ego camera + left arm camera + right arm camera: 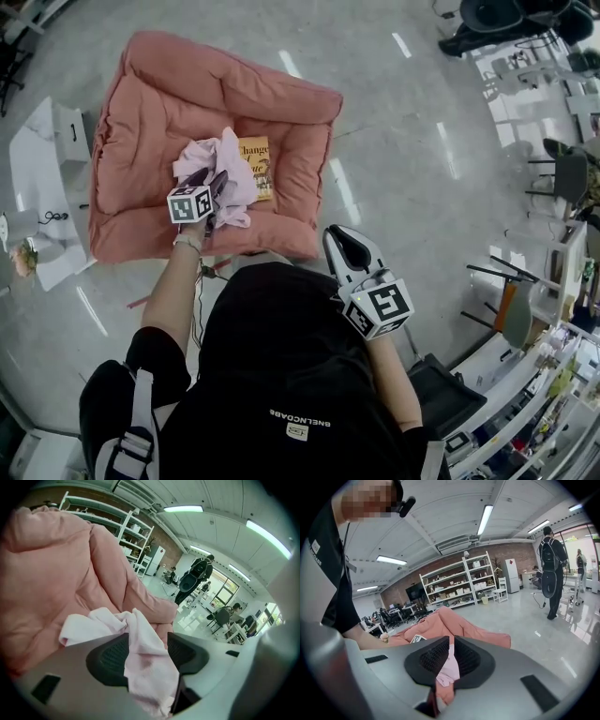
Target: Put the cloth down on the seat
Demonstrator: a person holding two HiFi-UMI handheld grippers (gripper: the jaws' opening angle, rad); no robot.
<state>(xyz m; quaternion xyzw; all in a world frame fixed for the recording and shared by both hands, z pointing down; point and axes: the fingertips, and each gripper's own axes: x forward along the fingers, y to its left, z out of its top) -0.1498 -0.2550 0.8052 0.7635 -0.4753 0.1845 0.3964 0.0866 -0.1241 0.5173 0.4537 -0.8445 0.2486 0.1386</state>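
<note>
A pale pink cloth (234, 164) lies bunched on the salmon cushioned seat (141, 178), partly over a yellow book (256, 159). My left gripper (217, 183) is down at the cloth. In the left gripper view its jaws stand wide apart and the cloth (145, 653) drapes loosely through the gap, with the seat (51, 573) behind. My right gripper (349, 246) hangs back by the person's body, off the seat. Its pads (431, 656) are a narrow gap apart and hold nothing; the cloth (449, 670) and the seat (454, 623) show through that gap.
A white table (37, 187) with small items stands left of the seat. Desks, chairs and shelving crowd the right side (553, 244). A person with a backpack (553, 569) stands on the glossy floor, and white shelves (459, 583) line the brick wall.
</note>
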